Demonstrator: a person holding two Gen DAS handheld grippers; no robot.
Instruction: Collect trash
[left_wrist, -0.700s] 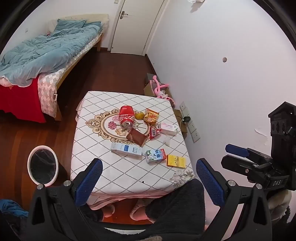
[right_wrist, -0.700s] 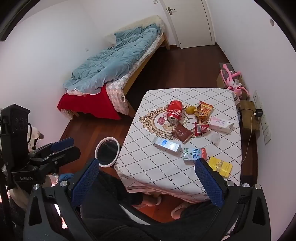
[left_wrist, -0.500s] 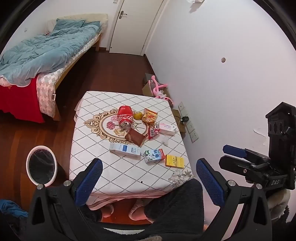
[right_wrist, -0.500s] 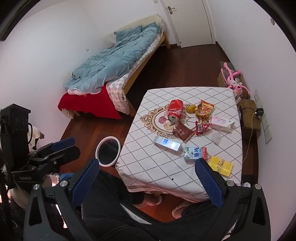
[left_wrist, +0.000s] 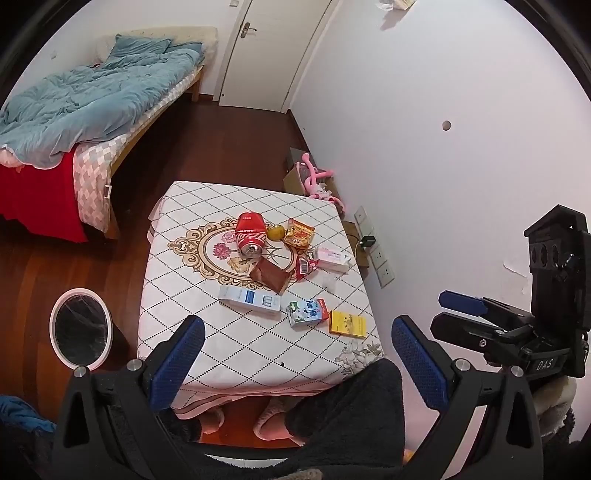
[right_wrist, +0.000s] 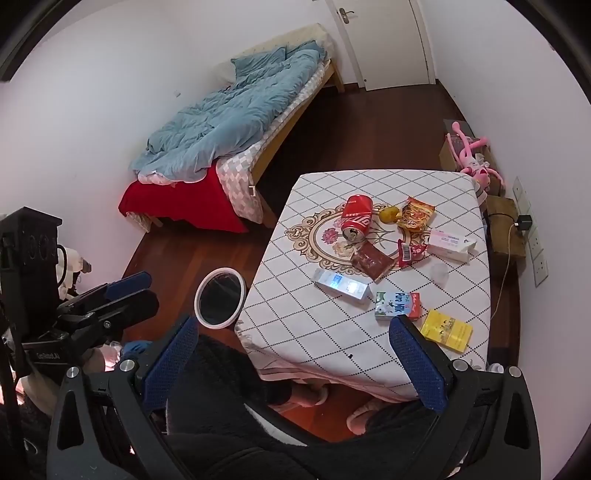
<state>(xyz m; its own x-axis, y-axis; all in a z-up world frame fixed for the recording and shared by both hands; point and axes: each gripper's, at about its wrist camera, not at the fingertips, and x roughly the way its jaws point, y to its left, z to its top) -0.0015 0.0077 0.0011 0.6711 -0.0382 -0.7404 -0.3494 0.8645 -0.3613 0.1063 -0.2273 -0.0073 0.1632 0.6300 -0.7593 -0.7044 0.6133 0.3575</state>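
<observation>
**Friend:** What does your left side see?

**Me:** My left gripper (left_wrist: 295, 363) has its fingers spread wide with nothing between them. The trash lies on the table (left_wrist: 207, 332) in front of me: a red can (left_wrist: 252, 233) on its side, a brown wrapper (left_wrist: 269, 277), a milk carton (left_wrist: 307, 312) and a yellow box (left_wrist: 347, 322). The bin (left_wrist: 80, 333) stands on the floor beside the table, well apart from the trash.

**Friend:** What could go wrong?

**Me:** I think the can may roll away if I bump it. The flat wrapper may slip out, because it is thin.

**Friend:** And your right side?

**Me:** My right gripper (right_wrist: 303, 362) is spread wide too, and holds nothing. The can touches a small yellow fruit (right_wrist: 389, 214), so I might knock that off.

**Friend:** Anything hard to see?

**Me:** I cannot tell if the can is empty. A small clear thing (right_wrist: 439, 273) near the pink box (right_wrist: 451, 244) is too faint to name. My lap hides the near table edge.
</observation>
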